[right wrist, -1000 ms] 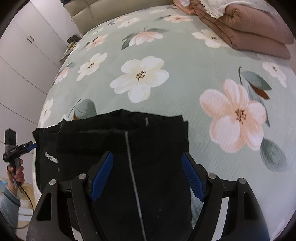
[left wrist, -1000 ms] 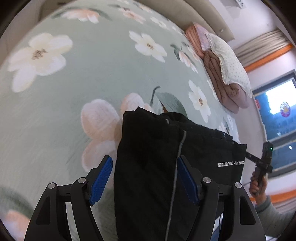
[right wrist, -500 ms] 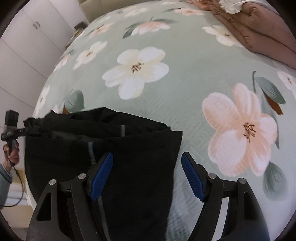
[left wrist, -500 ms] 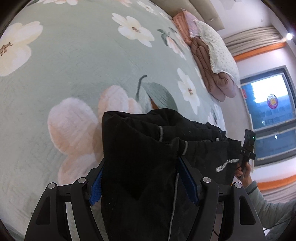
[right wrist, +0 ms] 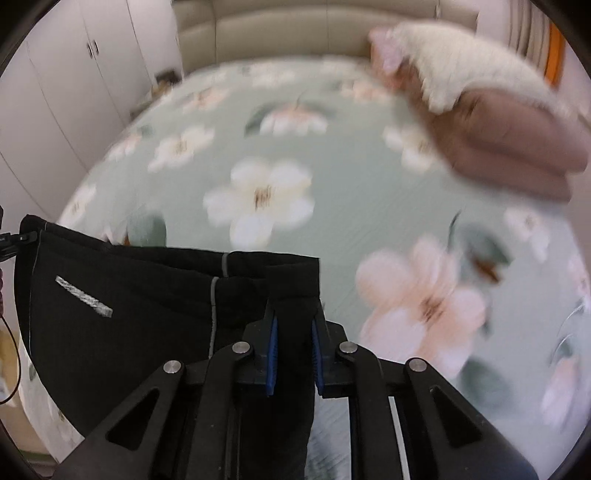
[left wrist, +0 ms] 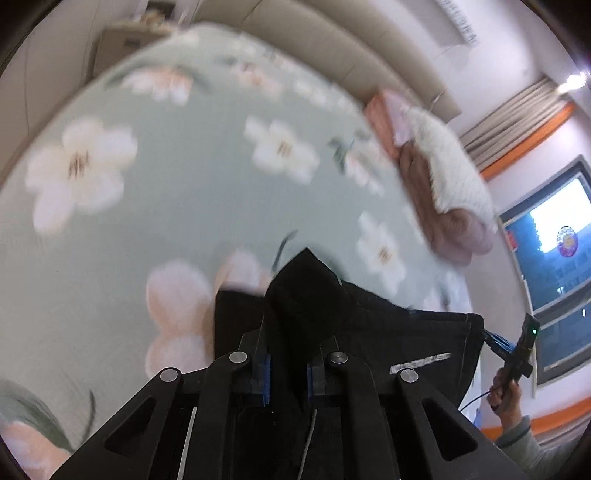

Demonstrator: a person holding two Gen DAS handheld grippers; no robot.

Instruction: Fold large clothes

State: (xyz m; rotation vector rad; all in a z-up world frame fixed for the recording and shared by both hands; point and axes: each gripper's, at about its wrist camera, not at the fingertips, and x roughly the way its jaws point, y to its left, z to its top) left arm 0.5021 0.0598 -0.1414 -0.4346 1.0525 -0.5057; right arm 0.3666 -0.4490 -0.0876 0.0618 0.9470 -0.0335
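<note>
A black garment [left wrist: 388, 332] with a grey stripe and a silver logo hangs stretched above the green floral bed [left wrist: 147, 221]. My left gripper [left wrist: 288, 373] is shut on a bunched corner of it. My right gripper [right wrist: 293, 354] is shut on the other corner of the garment [right wrist: 129, 295]. Each gripper shows in the other view: the right one [left wrist: 498, 339] at the garment's far right corner, the left one [right wrist: 14, 240] at its far left corner. Both views are motion-blurred.
A folded brown quilt [right wrist: 509, 147] with a white cover [left wrist: 450, 166] lies at the bed's far right side. A beige headboard [right wrist: 295, 29] and white wardrobe doors [right wrist: 74, 74] stand behind. A window [left wrist: 554, 266] is at the right.
Both grippers went from open around the garment's edge to shut on it. The garment has been lifted off the bed and both views tilted upward.
</note>
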